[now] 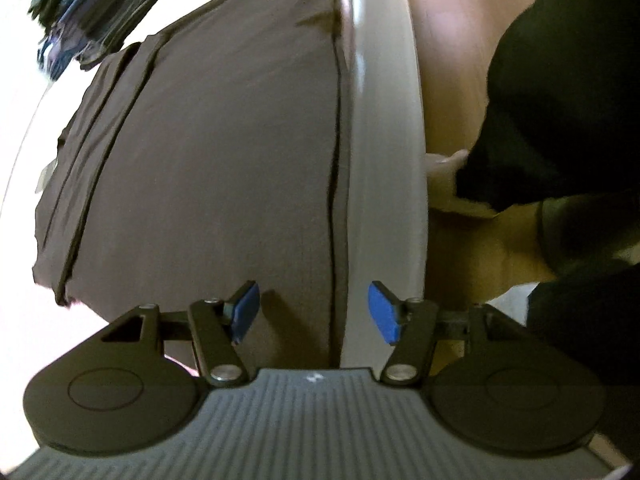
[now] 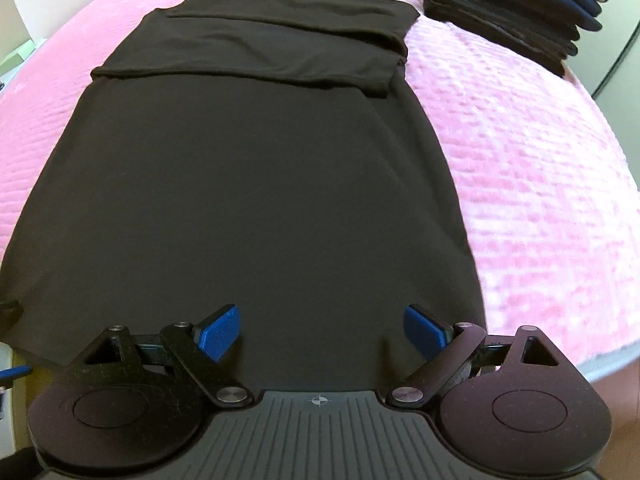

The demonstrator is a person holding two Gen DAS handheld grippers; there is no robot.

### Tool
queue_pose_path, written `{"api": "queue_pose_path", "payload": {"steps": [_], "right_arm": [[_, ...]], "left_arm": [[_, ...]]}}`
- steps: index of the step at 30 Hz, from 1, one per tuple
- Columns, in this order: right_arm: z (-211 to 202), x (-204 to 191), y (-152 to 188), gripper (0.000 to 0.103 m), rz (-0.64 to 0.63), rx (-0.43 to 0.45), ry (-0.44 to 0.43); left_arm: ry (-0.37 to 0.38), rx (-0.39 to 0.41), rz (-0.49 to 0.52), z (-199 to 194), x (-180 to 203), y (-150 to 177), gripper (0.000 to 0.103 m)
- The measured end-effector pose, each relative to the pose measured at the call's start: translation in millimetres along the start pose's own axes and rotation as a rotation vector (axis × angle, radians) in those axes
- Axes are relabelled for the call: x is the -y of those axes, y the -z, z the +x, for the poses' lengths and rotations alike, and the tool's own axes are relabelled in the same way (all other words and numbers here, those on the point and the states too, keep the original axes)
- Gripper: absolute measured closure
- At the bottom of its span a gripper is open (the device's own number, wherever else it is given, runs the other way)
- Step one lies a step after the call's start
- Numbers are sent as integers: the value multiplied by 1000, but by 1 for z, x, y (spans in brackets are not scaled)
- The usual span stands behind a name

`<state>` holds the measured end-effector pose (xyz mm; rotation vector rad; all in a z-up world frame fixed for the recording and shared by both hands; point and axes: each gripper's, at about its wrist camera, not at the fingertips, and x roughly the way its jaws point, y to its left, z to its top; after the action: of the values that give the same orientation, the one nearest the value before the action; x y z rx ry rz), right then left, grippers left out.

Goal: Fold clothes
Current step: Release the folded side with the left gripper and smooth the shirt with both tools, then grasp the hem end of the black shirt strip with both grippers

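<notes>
dark brown shirt | flat on pink bedspread | sleeves folded in | hem nearest

I can read no words, brands or numbers anywhere. The only sign is a small crosshair mark on my right gripper, on its ribbed grey body, and a blurred white mark at the same spot on my left gripper. A tag at the shirt collar is too small to read.
</notes>
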<state>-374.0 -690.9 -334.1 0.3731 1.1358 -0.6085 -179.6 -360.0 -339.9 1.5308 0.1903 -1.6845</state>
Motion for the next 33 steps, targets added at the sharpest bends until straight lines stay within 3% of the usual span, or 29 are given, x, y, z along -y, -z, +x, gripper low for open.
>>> {"api": "queue_pose_path", "payload": {"steps": [4,5,7,13,19,22,24,28,30,33], "right_arm": [[-5,-5,3,12,-36,9,0],[-7,-6,4,11,-49,12,0],[-11,-7,8,12,-69,14,-2],[-12,-21,10,11,-166,25,-84],[-16,-61,30,12,-439,92,-252],[-18,-86,47,12,-596,135,-306],[-10,-97,54,12,-675,163,-272],[12,-94,62,14,-750,203,-103],[23,-77,64,43,-758,195,-23],[39,-45,70,46,-792,168,88]], "left_arm": [[26,-20,-58,6,-12,-3,72],[30,-19,-88,3,-18,-3,83],[37,-19,-146,-3,-31,-3,92],[44,-4,-276,-24,-60,-6,97],[69,27,-469,-36,-115,-7,97],[61,27,-519,-37,-139,-7,97],[59,25,-537,-37,-151,-8,97],[65,13,-530,-36,-162,-9,97],[71,5,-521,-37,-160,-9,97],[81,-3,-513,-37,-157,-9,97]]}}
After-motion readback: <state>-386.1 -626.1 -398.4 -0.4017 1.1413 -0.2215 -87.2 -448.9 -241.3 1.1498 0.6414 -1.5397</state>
